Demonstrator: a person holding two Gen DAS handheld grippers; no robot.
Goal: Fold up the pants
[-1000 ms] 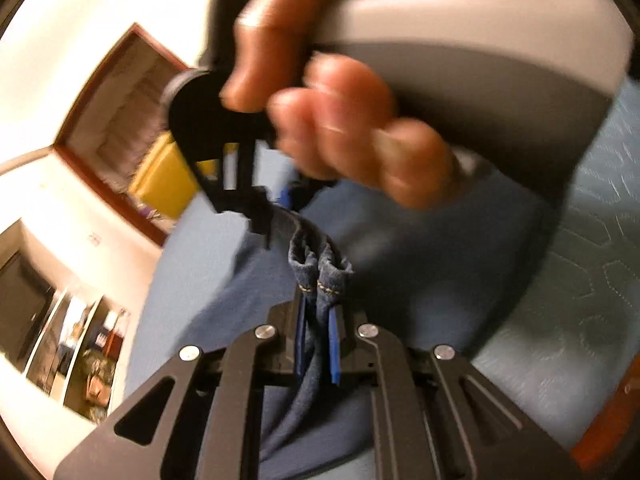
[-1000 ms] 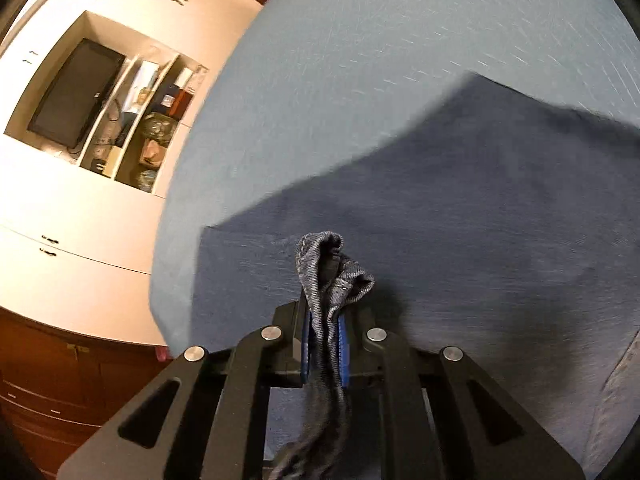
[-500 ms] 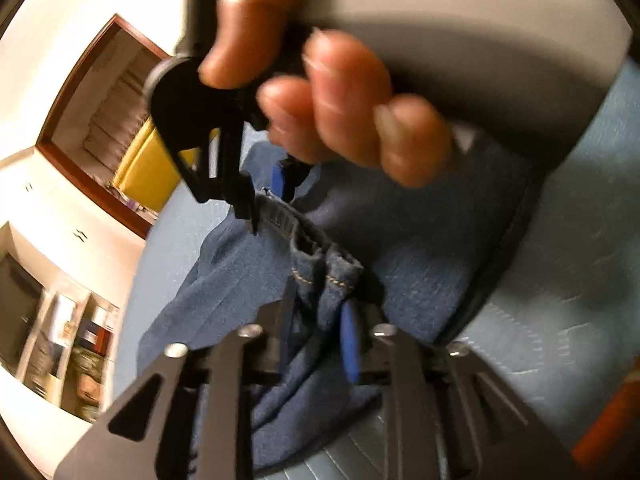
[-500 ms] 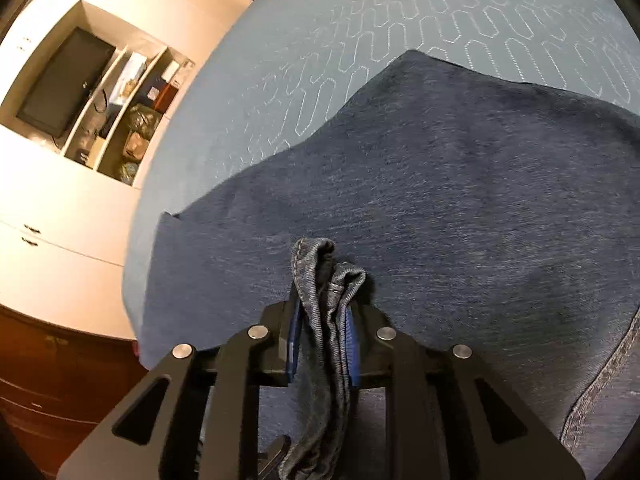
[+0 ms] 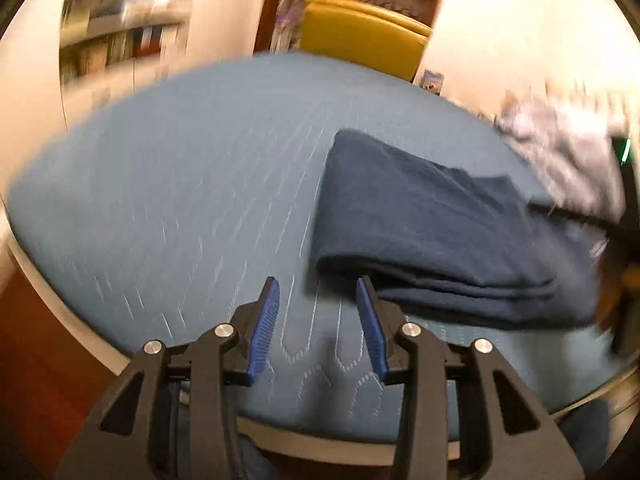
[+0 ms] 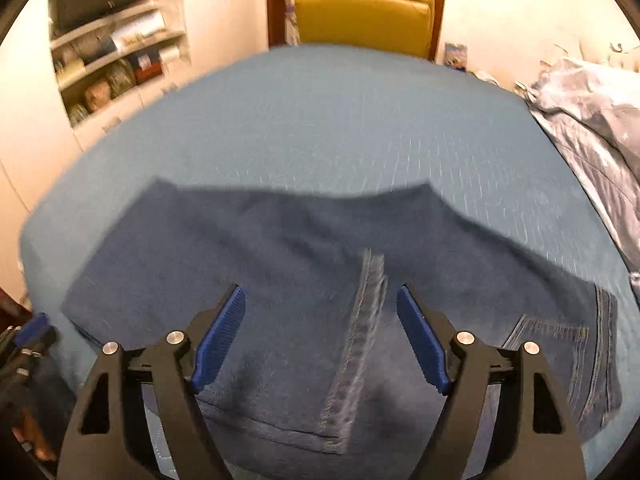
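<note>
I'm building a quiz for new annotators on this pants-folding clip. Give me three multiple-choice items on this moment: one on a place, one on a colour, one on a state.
1. Where do the pants lie?
A. on the blue bedcover
B. on the yellow chair
C. on a shelf

2. What colour are the right tool's pads?
A. red
B. blue
C. white

3. What is the left tool doing?
A. clamping a waistband
B. open, holding nothing
C. gripping the chair

Answers:
1 A: the denim is spread on the bedcover.
2 B: both pads are blue.
3 B: only bedcover shows between its pads.
</note>
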